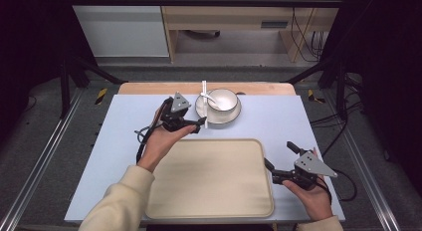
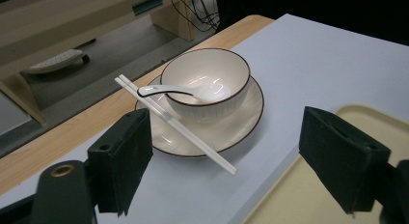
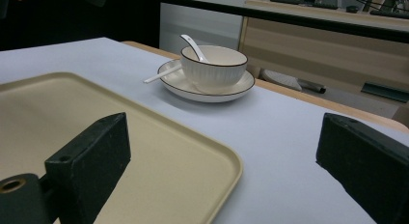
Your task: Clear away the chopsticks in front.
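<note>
The left tool [image 1: 199,124] hovers just beside the near-left rim of the saucer [image 1: 234,117], with its jaws spread wide and nothing between them. In the left gripper view, the chopsticks [image 2: 176,123] lie as a pair across the saucer's left side, one end projecting past the rim toward the open jaws and over the worktop [image 2: 337,60]. The bowl [image 2: 206,84] stands upright on the saucer [image 2: 241,122], and the spoon [image 2: 185,91] rests inside it with its handle leaning over the rim above the chopsticks.

The right tool [image 1: 275,161] is held at the right edge of the tray [image 1: 209,178], well apart from the saucer. Its jaws are also spread wide and grip nothing. In the right gripper view, one jaw sits over the tray [image 3: 144,151] and the other over the bare worktop [image 3: 279,151]. The tray lies flat on the near half of the worktop, between the two hands.
</note>
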### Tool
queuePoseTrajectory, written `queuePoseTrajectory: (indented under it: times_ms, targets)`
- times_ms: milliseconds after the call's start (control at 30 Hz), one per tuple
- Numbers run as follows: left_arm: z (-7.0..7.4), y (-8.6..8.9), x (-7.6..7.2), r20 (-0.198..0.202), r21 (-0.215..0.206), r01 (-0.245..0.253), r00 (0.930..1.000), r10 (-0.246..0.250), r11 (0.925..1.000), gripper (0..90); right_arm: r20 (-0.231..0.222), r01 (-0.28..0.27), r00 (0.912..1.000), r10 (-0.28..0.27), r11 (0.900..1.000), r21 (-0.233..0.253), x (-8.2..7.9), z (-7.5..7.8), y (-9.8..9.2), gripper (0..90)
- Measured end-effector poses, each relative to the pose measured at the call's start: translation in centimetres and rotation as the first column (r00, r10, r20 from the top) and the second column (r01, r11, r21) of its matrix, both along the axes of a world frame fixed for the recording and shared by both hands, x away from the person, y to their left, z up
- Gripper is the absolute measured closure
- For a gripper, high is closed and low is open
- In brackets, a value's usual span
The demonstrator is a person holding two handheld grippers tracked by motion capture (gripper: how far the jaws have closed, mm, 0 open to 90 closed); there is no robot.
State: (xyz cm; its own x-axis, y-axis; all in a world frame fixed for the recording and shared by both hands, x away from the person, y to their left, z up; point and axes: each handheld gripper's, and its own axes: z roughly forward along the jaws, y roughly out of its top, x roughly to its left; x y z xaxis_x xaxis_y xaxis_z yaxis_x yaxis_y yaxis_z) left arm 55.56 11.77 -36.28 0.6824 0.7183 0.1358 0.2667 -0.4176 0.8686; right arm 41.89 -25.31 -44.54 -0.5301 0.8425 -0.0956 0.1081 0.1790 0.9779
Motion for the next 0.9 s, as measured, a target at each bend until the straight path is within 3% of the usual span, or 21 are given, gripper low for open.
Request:
queuePoseTrajectory:
  times_ms: [200,267,400,533,667,767,900]
  targets:
    - [-0.2,-0.5,1.1,-0.007,0.020,-0.027,0.9996,0.027,0.9994,26.4,-0.002,-0.004,1.0000,0.004,1.000,-0.006,0.0,0.0,0.1,5.7]
    - [-0.3,-0.6,1.4,-0.002,0.009,-0.056,0.9984,0.056,0.9984,29.7,-0.002,-0.005,1.0000,0.005,1.000,-0.006,0.0,0.0,0.1,5.8]
    - [-0.7,-0.9,2.1,-0.019,-0.053,-0.098,0.9951,0.097,0.9938,33.4,0.000,-0.004,1.0000,0.004,1.000,-0.006,0.0,0.1,0.0,6.0]
    - [-1.3,-1.2,2.8,-0.022,-0.048,-0.116,0.9931,0.115,0.9921,31.0,-0.005,-0.004,1.0000,0.004,1.000,-0.003,0.0,0.1,0.0,6.0]
    - [-2.0,-1.4,3.4,-0.033,-0.046,-0.143,0.9894,0.141,0.9887,31.4,-0.009,-0.005,0.9999,0.005,1.000,-0.002,0.0,0.1,0.1,6.0]
    - [-2.3,-1.4,3.5,-0.026,-0.039,-0.173,0.9848,0.172,0.9842,36.7,-0.015,-0.011,0.9998,0.011,1.000,0.001,0.0,0.1,0.1,6.0]
    - [-2.8,-1.2,3.6,-0.037,-0.037,-0.218,0.9756,0.217,0.9753,41.9,-0.018,-0.013,0.9998,0.013,1.000,0.003,0.0,0.1,0.2,6.1]
